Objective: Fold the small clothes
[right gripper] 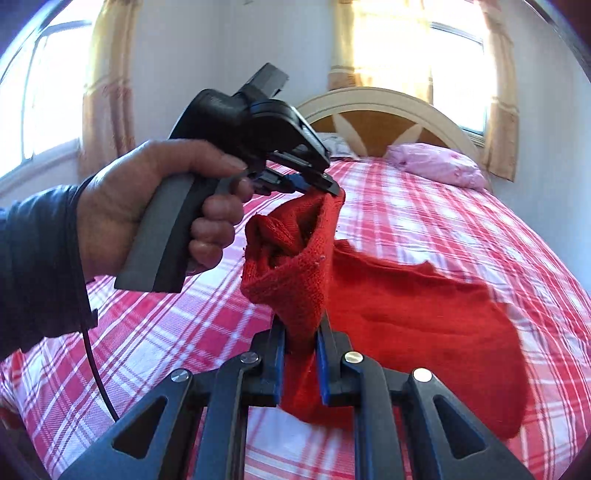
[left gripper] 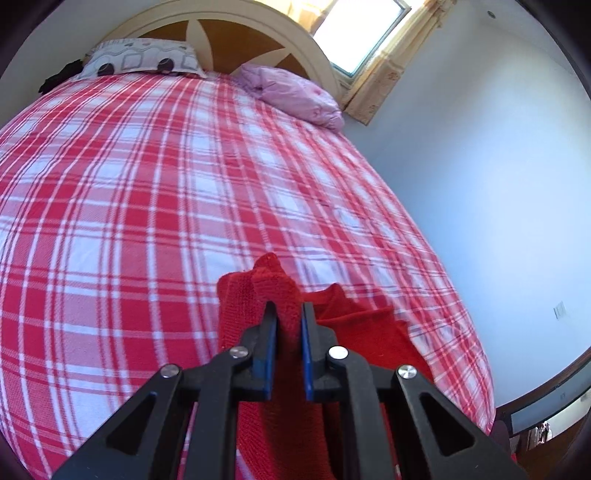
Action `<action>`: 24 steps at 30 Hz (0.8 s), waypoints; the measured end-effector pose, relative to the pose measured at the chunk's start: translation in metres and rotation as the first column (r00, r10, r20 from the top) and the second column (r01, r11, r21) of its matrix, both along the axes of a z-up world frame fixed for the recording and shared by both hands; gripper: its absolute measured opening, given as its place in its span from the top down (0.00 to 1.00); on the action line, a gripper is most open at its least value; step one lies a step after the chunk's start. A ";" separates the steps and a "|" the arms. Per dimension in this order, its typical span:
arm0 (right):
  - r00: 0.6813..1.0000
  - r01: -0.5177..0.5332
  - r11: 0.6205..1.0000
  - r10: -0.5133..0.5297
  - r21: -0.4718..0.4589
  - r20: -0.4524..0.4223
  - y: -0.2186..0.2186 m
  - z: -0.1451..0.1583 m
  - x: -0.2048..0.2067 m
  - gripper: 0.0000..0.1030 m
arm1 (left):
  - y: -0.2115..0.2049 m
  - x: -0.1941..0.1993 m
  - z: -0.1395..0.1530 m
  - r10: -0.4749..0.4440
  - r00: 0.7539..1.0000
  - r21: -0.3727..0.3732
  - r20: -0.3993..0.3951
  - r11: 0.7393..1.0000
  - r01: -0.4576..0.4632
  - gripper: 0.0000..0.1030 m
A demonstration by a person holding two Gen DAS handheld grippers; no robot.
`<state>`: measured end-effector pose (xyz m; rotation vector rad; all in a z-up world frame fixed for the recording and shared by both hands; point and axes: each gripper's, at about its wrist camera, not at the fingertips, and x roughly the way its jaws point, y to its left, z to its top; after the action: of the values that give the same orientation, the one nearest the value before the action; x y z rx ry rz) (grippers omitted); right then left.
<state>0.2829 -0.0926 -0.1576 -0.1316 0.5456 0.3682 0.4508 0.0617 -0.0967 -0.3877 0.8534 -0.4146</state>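
Observation:
A small red knitted garment (right gripper: pixel 424 325) is lifted partly off the red-and-white plaid bed (right gripper: pixel 461 229). My right gripper (right gripper: pixel 301 325) is shut on one bunched edge of it. My left gripper (right gripper: pixel 325 188), held in a person's hand (right gripper: pixel 147 206), is shut on another edge higher up, so the cloth hangs between the two. In the left wrist view the left gripper (left gripper: pixel 290 308) pinches a fold of the red garment (left gripper: pixel 273 284), the rest drooping below and to the right onto the bed (left gripper: pixel 147 184).
A patterned pillow (left gripper: pixel 144 59) and a pink pillow (left gripper: pixel 295 92) lie at the headboard (left gripper: pixel 236 33). A white wall (left gripper: pixel 480 166) runs along the bed's right side. Curtained windows (right gripper: pixel 391 44) are behind the headboard. A black cable (right gripper: pixel 94 362) hangs from the left gripper's handle.

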 end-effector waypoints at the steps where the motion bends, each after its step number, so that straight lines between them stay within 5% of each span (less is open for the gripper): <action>1: 1.000 0.014 1.000 -0.014 0.006 0.006 -0.008 0.002 -0.001 0.87 | -0.007 0.000 0.003 -0.009 1.000 -0.001 0.005 1.000 0.009 0.88; 24: 0.958 0.259 0.952 -0.231 0.164 -0.169 -0.166 -0.022 0.005 0.87 | -0.199 0.026 -0.006 -0.252 0.967 0.043 -0.046 0.966 0.254 0.88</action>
<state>0.2876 -0.2582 -0.1801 0.1441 0.6639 0.1839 0.4771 -0.1370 -0.1022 -0.2424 0.9547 -0.6225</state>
